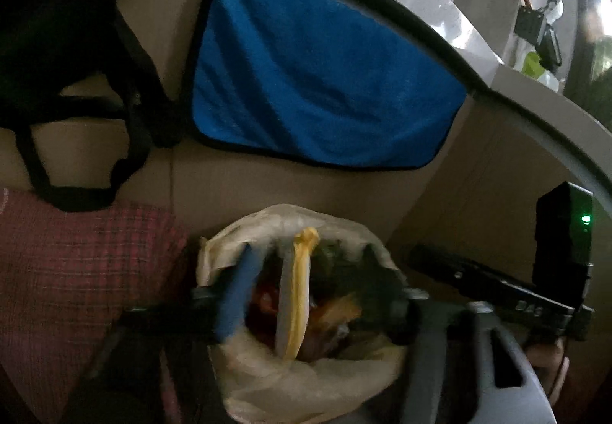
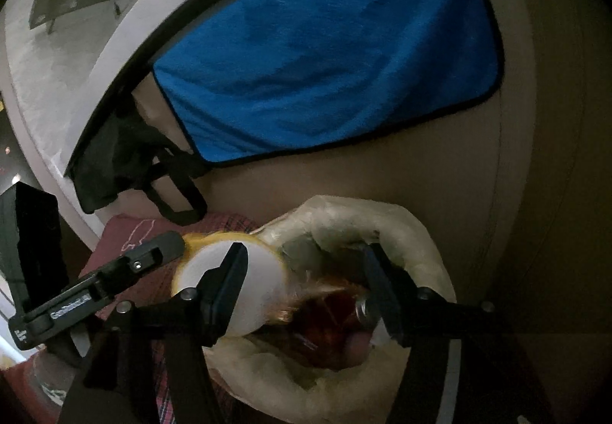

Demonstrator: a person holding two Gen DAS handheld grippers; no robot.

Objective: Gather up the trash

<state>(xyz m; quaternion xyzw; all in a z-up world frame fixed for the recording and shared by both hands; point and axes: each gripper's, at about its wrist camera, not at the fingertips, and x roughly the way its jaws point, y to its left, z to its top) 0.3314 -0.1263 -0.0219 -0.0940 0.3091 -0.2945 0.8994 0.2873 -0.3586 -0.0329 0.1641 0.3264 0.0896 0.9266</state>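
Left wrist view, from the left: a red checked cloth (image 1: 76,271) lies beside a cream translucent plastic bag (image 1: 306,378) that sits on the floor under a hanging blue towel (image 1: 325,80), its rolled mouth opening toward the cameras.

The left gripper (image 1: 310,290) is spread wide. A thin white disc with a yellow rim (image 1: 296,290) stands edge-on between its fingers, and blur hides whether it touches either one. The disc's long axis runs from near to far, with its lower edge down inside the bag's mouth.

The disc is probably light, stiff and easily bent, so it is best pinched at the rim. The bag is soft and slack, and its rolled lip offers the firmest hold.

In the right wrist view, the right gripper (image 2: 306,290) gapes empty over the trash.
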